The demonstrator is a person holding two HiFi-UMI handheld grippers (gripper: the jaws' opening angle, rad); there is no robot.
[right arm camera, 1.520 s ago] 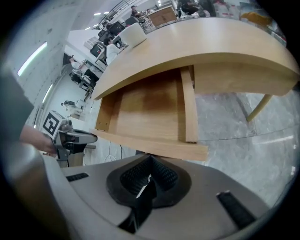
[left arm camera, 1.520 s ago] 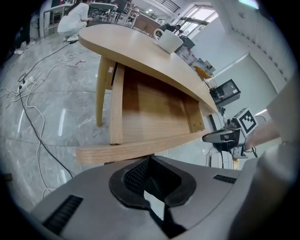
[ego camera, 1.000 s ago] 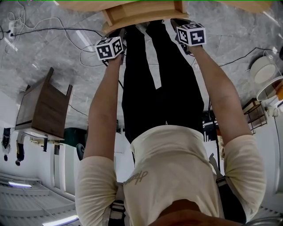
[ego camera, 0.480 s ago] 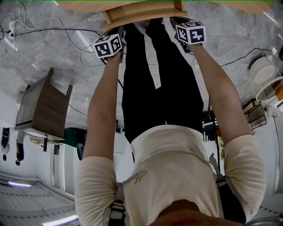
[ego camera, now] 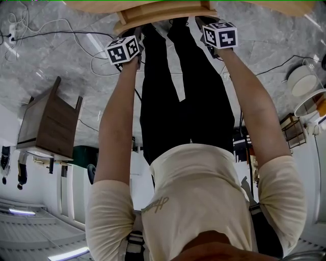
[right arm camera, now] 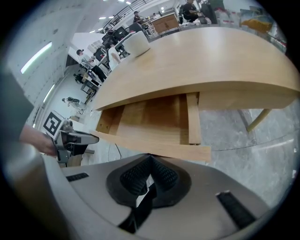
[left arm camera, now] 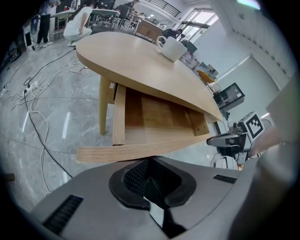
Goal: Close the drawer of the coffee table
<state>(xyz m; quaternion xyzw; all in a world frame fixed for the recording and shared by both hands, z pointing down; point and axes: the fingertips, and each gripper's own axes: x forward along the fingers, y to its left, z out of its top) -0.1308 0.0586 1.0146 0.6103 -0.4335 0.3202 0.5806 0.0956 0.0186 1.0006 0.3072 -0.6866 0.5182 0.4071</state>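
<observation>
left claw (left arm camera: pixel 149 161) and right claw (right arm camera: pixel 149 157) are each pressed together, empty, tips just at the open drawer (right arm camera: pixel 157 117) front. only the gripper views show the white mug (left arm camera: pixel 171 48) on the table (left arm camera: pixel 136 58); the head view catches just the table's edge.

Cream T-shirt (ego camera: pixel 198 193), black trousers (ego camera: pixel 204 102)

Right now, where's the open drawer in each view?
Head view: drawer at top centre, just under the tabletop.
Left gripper view: drawer in the centre, pulled out beneath the tabletop.
Right gripper view: drawer in the centre, front panel nearest the camera.
Shared landmark: the light wood tabletop.
</observation>
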